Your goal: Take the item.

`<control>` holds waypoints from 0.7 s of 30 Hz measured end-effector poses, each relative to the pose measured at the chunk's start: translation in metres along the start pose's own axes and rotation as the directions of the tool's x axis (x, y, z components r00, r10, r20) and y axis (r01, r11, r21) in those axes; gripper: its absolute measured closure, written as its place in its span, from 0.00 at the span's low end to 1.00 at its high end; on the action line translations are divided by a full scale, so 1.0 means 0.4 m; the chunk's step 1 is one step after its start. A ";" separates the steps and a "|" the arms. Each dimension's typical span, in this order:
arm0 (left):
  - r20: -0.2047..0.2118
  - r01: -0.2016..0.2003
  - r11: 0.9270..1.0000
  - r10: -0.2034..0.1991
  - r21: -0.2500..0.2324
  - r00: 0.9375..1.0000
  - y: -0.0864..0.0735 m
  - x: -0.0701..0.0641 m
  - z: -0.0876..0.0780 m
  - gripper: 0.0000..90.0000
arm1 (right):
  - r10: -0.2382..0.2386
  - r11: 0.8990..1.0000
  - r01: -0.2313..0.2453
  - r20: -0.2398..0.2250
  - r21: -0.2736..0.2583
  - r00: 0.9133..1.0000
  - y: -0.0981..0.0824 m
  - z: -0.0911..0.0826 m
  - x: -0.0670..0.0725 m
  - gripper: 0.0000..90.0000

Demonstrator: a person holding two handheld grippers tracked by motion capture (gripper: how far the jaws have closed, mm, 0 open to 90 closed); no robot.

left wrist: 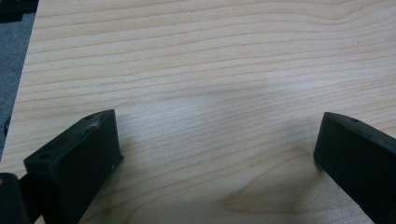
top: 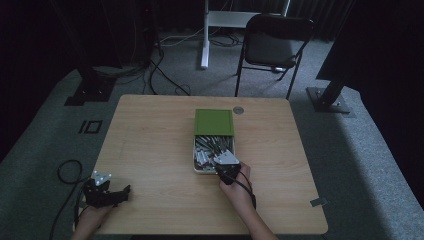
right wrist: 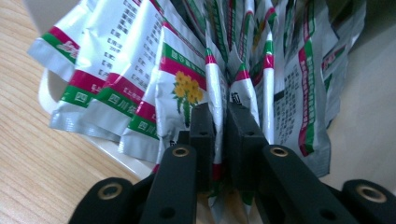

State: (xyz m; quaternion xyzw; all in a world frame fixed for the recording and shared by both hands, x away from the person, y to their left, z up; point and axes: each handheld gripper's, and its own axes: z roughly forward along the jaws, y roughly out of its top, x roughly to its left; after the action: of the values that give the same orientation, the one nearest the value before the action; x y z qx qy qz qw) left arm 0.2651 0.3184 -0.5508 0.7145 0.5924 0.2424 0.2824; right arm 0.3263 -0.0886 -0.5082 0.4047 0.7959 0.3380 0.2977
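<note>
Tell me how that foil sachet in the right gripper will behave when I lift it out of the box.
The sachet is thin, creased foil, so it will probably flop and bend above the right gripper, whose jaws pinch one edge. Its glossy surface looks slippery; it may slide out. Neighbouring sachets press against it in the box, so one may drag along.

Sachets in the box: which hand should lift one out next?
Right. The right gripper is already at the box, jaws shut on a sachet. The left gripper sits open over bare table, far from the box.
</note>
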 end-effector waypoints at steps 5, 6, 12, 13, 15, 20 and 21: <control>0.000 0.000 1.000 0.000 0.000 1.000 0.000 0.000 0.000 0.01 | -0.008 1.000 0.008 -0.001 0.007 1.000 0.002 0.000 -0.003 0.94; 0.000 0.001 1.000 -0.001 0.000 1.000 0.000 0.000 0.000 0.01 | -0.003 1.000 0.004 -0.003 0.008 1.000 0.002 -0.002 -0.004 0.95; 0.000 0.001 1.000 -0.001 0.000 1.000 0.000 0.000 0.000 0.01 | 0.031 0.999 -0.032 -0.041 -0.010 0.999 0.013 -0.022 -0.019 0.96; 0.000 0.000 1.000 0.000 0.000 1.000 0.000 0.000 0.000 0.01 | 0.043 0.999 -0.043 -0.049 -0.014 0.998 0.016 -0.028 -0.021 0.96; 0.000 0.000 1.000 0.000 0.000 1.000 0.000 0.000 0.000 0.01 | 0.050 0.998 -0.052 -0.058 -0.021 0.997 0.020 -0.036 -0.024 0.96; 0.000 0.000 1.000 0.000 0.000 1.000 0.000 0.000 0.000 0.01 | 0.056 0.997 -0.060 -0.082 -0.045 0.995 0.036 -0.062 -0.025 0.97; 0.000 0.000 1.000 0.000 0.000 1.000 0.000 0.000 0.000 0.01 | 0.053 0.997 -0.057 -0.086 -0.051 0.995 0.040 -0.068 -0.026 0.97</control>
State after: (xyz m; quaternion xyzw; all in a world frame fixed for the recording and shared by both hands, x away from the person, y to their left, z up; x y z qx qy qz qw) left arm 0.2651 0.3184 -0.5508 0.7144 0.5926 0.2424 0.2824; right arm 0.3183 -0.0982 -0.4775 0.4037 0.7870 0.3839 0.2650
